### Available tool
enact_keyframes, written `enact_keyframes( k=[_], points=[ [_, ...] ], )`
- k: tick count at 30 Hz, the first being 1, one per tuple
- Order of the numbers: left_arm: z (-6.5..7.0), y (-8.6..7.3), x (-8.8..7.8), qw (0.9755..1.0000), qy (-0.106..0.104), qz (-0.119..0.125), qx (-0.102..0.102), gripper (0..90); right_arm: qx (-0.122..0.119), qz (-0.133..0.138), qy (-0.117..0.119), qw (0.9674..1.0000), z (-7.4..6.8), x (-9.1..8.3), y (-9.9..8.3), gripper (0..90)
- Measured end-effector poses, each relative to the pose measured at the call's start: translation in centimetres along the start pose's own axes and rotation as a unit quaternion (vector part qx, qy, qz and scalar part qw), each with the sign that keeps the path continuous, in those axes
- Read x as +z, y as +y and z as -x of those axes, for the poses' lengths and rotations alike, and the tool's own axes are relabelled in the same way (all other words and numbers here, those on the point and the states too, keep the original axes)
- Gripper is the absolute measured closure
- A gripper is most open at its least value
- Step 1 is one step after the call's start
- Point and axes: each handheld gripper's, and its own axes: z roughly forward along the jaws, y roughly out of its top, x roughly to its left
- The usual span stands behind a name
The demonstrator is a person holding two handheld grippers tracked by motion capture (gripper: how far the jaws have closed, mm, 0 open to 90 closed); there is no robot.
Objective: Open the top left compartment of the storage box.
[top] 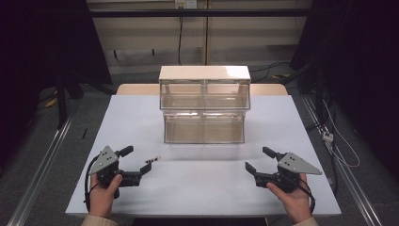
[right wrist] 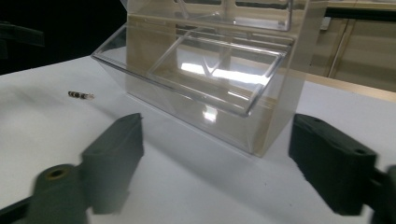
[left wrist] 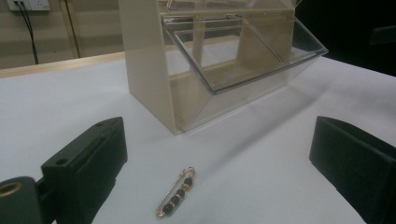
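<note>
Two tiers of clear tilt-out bins make up the cabinet (top: 204, 104) that stands mid-table on the white table (top: 197, 188), and it is the biggest thing we could disturb: its drawer fronts lean toward us, so a gripper coming in too high or too fast could knock a flap or shove the whole unit back. Next in size are our tools. We hold the left gripper (top: 134, 162) with its jaws spread wide and empty, resting low near the table's front left; the right gripper (top: 259, 160) sits likewise wide and empty at the front right, well apart from the work. Smallest, and the real worry, is the beaded safety pin (left wrist: 176, 198), which lies flat on the table just ahead of the left gripper, between its jaws in the left gripper view and well short of the cabinet. We judge that a thing so thin and flat could slip under the pads or skate away if the jaws close above it, and a tilted pinch might flick it off toward the cabinet's base.
</note>
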Motion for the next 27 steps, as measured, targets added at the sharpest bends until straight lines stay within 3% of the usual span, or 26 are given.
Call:
enact_keyframes(
  k=[4, 6, 7, 8, 14, 21, 27],
  points=[
    [-0.1, 0.0, -0.1, 1.0, 0.002, -0.001, 0.001, 4.0, 0.01, -0.001, 0.019, 0.9998, 0.2, 0.6, 1.3, 45.5],
    [-0.1, 0.0, -0.1, 1.0, 0.003, 0.0, 0.0, 4.0, 0.013, -0.001, 0.019, 0.9997, 0.3, 0.8, 1.5, 46.9],
    [-0.1, 0.0, -0.1, 1.0, 0.004, -0.001, 0.001, 4.0, 0.014, -0.003, 0.02, 0.9997, 0.4, 0.9, 1.8, 50.4],
    [-0.1, 0.0, -0.1, 1.0, 0.005, -0.002, 0.002, 4.0, 0.012, -0.002, 0.029, 0.9995, 0.7, 1.3, 2.5, 60.6],
    [-0.1, 0.0, -0.1, 1.0, 0.004, -0.003, 0.004, 4.0, 0.023, -0.005, 0.039, 0.999, 1.6, 2.4, 4.4, 79.0],
    [-0.1, -0.1, 0.0, 1.0, 0.003, -0.005, 0.003, 4.0, 0.036, -0.011, 0.047, 0.9982, 2.5, 3.6, 6.1, 90.0],
    [-0.1, -0.1, 0.0, 1.0, 0.0, -0.006, 0.004, 4.0, 0.038, -0.02, 0.06, 0.9973, 2.9, 4.5, 7.2, 90.0]
  ],
)
